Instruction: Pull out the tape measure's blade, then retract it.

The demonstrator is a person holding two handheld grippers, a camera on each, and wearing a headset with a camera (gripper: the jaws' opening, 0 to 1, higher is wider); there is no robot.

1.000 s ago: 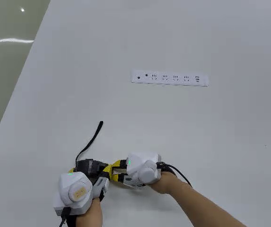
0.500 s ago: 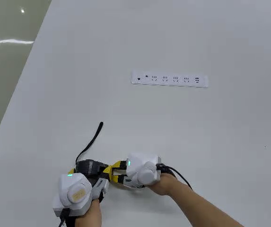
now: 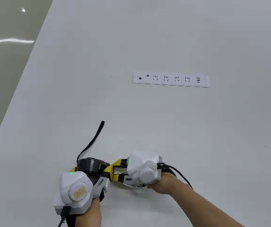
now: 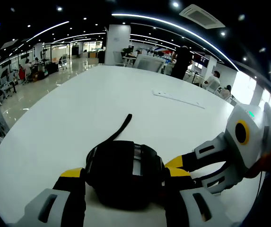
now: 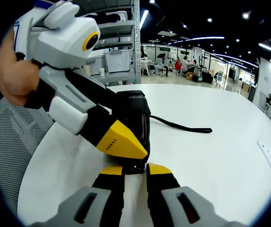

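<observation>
The tape measure (image 5: 134, 116) and its strap (image 3: 93, 139) are black. The left gripper (image 4: 125, 174) and right gripper (image 5: 135, 169) have white bodies and black, yellow-tipped jaws. Beyond them lie a white power strip (image 3: 171, 79) and a white table (image 3: 196, 142).

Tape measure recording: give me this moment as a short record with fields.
tape measure: black, on white table, strap trailing away
left claw: shut across its sides
right claw: pinched at its lower front edge
blade: none visibly drawn out
also on table: power strip
</observation>
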